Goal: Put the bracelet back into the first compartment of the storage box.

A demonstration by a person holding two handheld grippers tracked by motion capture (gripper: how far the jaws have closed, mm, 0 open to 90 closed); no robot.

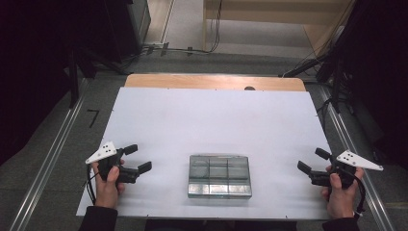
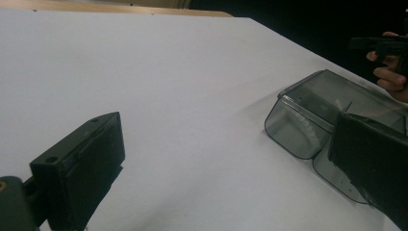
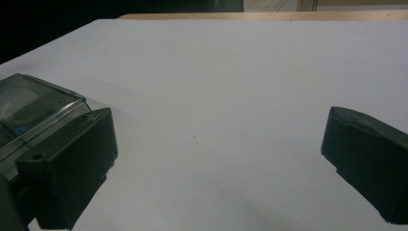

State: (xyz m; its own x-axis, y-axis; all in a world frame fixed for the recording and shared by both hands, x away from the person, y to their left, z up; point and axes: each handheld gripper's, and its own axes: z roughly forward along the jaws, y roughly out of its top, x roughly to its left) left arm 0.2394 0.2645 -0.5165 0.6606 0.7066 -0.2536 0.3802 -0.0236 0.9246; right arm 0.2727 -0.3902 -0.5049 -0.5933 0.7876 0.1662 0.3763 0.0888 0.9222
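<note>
1. Clear plastic box [image 1: 220,176] with compartments, flat on the white table [image 1: 207,120], near the front edge, midway between both grippers
2. Left gripper [image 1: 137,158] well apart from the box on its left, jaws spread wide, nothing between them; same box [image 2: 308,120] seen past the far jaw
3. Right gripper [image 1: 313,160] well apart on the box's right, jaws spread wide, holding nothing; box [image 3: 33,108] just behind the left-hand jaw
4. Floor [image 1: 57,159] grey around the table
</note>
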